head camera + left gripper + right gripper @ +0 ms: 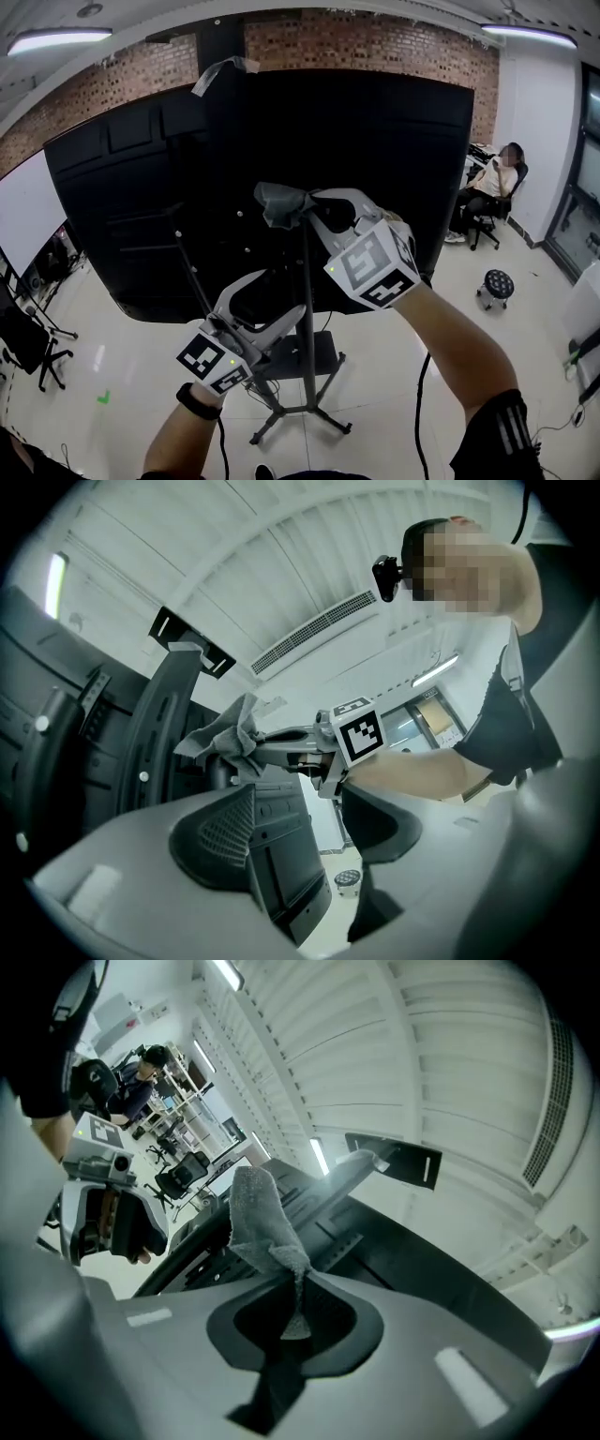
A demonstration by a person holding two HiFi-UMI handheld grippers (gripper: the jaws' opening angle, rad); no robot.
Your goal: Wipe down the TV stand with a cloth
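Brick wall [375, 42] is running behind a big black screen [375, 141] that is showing its back, over a pale floor [122, 375]. TV stand [307, 319] is occupying mid-frame, its dark pole rising from a footed base.

Right gripper [298, 208], at frame centre, is pinching a grey cloth [276, 201] between its pressed-together fingers. The cloth is bunching right at the top of the pole.

Left gripper [277, 302], lower left, is hanging just beside the pole with its fingers spread and nothing between them; floor is showing through the gap in the left gripper view.

At far right a person [492, 183] is sitting in an office chair, a round stool [495, 284] standing near.
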